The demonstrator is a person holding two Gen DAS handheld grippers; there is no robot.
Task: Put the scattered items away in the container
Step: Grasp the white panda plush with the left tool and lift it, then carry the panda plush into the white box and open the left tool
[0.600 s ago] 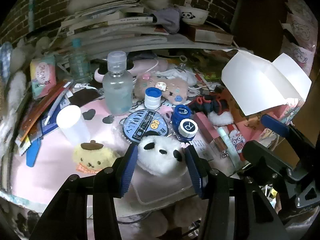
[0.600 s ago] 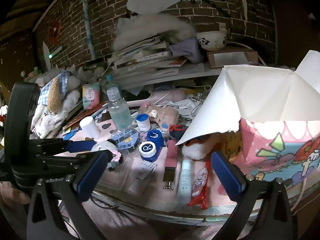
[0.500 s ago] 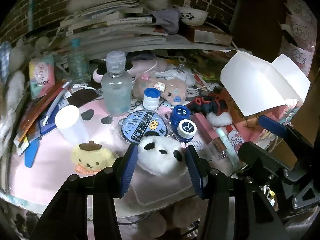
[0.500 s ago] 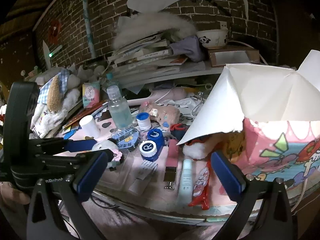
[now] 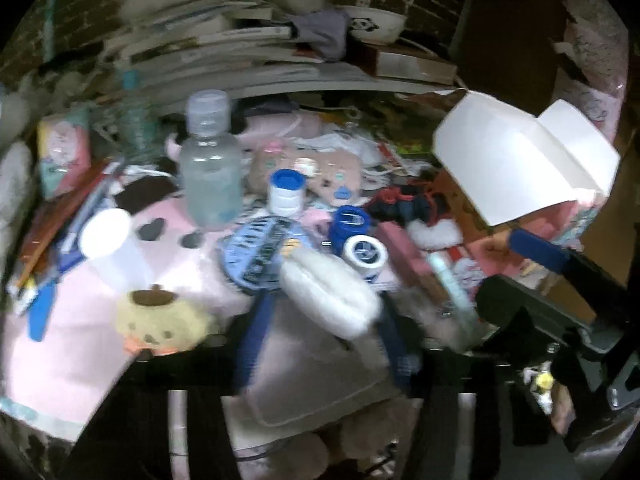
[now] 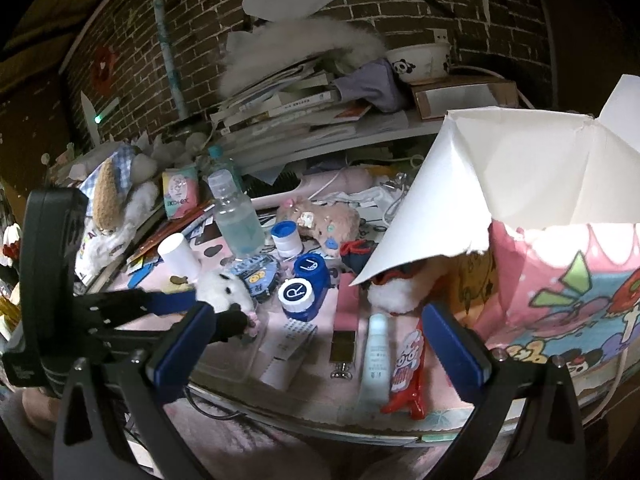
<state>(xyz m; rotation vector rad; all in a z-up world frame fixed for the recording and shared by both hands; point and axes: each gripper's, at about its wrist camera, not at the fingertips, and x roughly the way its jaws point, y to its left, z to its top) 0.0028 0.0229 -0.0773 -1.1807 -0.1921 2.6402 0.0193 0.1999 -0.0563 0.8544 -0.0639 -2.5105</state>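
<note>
looks like a cluttered desk in a home bedroom: pink desk mat (image 6: 304,380) strewn with plush toys (image 5: 160,326), a contact lens case (image 6: 306,286), a tissue pack (image 6: 181,194); stacked books (image 6: 288,110) and a panda bowl (image 6: 420,62) against a brick wall (image 6: 192,20).

My right hand-held gripper (image 6: 316,344) hangs wide apart over the near edge of the table (image 6: 304,392), its blue pads clear of everything. Between them lie a white tube (image 6: 374,364), a red clip (image 6: 406,376) just right of it, and a pink case (image 6: 346,304). Beyond sits a blue lens case (image 6: 304,286) with R and L caps. To the left, my left hand-held gripper (image 6: 212,308) clamps a white panda plush (image 6: 224,290). At right stands a pink cartoon paper bag (image 6: 560,280), mouth flared open. A clear bottle (image 6: 236,216) stands upright farther back.
</note>
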